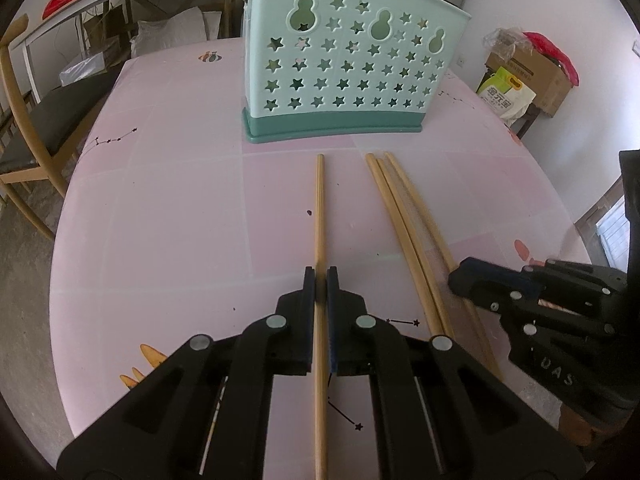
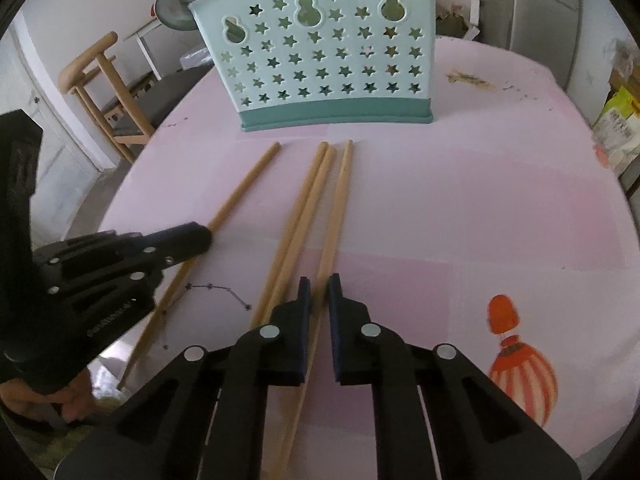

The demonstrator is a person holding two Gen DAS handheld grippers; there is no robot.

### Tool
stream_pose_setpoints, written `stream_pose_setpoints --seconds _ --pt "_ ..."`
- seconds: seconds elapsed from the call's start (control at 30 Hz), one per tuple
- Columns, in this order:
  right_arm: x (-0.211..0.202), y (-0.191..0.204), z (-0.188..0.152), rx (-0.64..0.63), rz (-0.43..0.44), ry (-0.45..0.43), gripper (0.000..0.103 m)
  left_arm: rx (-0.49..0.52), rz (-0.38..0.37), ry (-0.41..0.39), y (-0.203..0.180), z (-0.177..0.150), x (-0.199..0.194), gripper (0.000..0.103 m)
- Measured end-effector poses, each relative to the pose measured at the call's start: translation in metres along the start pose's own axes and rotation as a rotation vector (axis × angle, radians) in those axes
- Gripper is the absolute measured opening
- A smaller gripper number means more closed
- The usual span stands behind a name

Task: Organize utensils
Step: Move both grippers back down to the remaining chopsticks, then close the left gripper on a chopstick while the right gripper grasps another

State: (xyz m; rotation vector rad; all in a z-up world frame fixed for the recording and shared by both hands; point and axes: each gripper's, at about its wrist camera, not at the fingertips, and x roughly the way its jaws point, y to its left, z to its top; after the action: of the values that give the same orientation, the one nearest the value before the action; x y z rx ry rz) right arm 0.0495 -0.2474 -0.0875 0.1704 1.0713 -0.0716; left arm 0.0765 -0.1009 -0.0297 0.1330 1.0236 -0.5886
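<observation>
Wooden chopstick (image 1: 319,208) clamped between left hand-held gripper (image 1: 320,280) fingers, on table

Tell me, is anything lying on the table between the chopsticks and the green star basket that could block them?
Nothing visible does. The pink table is bare between the tips of the four chopsticks and the star holder. The left gripper clamps the lone chopstick; the right gripper pinches the rightmost one.

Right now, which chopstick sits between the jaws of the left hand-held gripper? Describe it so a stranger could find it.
Start at the mint star-cutout utensil holder on the pink tablecloth. Four chopsticks lie in front of it. It is the lone chopstick lying apart on the left, clamped by the left hand-held gripper; the other three lie bunched together.
</observation>
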Motion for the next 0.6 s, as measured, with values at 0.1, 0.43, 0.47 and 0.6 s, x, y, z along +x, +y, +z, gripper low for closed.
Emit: stream_pose_setpoints --seconds 0.1,0.43,0.47,0.6 --pt "-0.001 -0.015 0.001 0.037 -0.040 -0.004 0.007 0.001 0.002 0.000 0.000 0.000 0.000 0.004" --pt "-0.005 -0.054 0.006 0.138 -0.032 0.035 0.008 -0.021 -0.008 0.084 0.006 0.009 -0.003 0.005" --pt "-0.004 -0.056 0.008 0.140 -0.028 0.037 0.009 -0.031 -0.019 0.087 0.009 0.014 -0.003 0.005" --pt "0.000 -0.058 0.013 0.144 -0.024 0.038 0.014 -0.028 -0.049 0.099 0.008 0.027 0.001 0.013"
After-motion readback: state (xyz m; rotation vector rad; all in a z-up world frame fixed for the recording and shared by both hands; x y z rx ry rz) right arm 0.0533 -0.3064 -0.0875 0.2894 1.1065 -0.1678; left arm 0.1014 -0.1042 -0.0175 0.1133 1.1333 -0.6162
